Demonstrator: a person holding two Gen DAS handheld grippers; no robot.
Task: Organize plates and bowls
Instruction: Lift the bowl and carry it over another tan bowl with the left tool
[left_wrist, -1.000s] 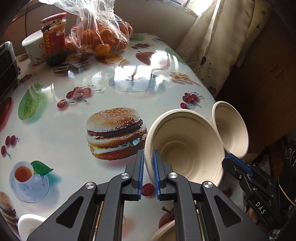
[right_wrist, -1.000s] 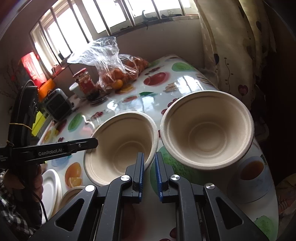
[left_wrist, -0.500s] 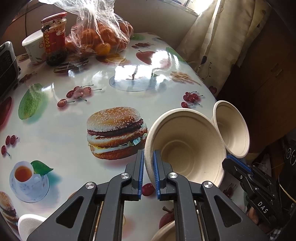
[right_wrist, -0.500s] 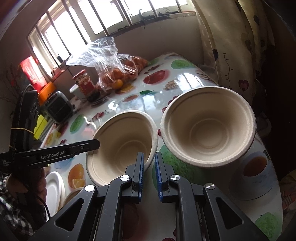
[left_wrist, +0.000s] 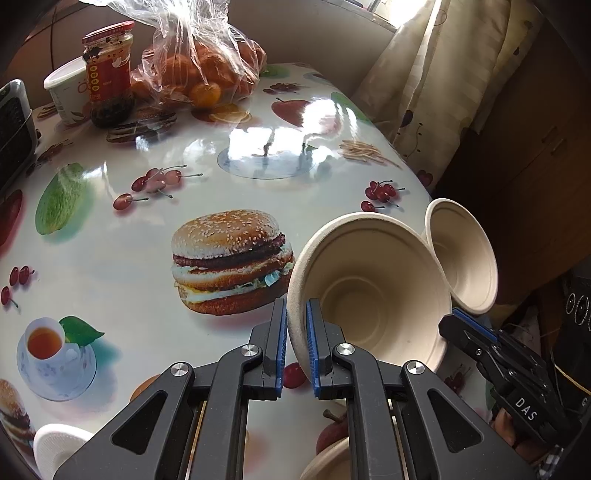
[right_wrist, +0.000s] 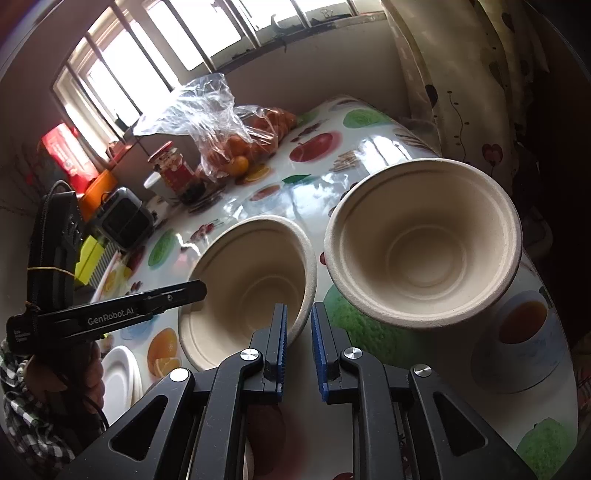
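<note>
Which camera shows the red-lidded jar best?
The left wrist view: the red-lidded jar stands large and near, with its label and dark contents visible. The right wrist view shows it small and distant, beside the bag of oranges.

We note a beige dish (left_wrist: 325, 463) cut off by the left wrist view's lower edge behind the gripper frame. A white plate (left_wrist: 55, 448) is likewise cropped. The jar (right_wrist: 175, 171) label is too small to read.

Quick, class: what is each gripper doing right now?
Left gripper: closed on the rim of the bowl.
Right gripper: jaws narrowly apart at that bowl's other rim; whether it grips cannot be told.
</note>
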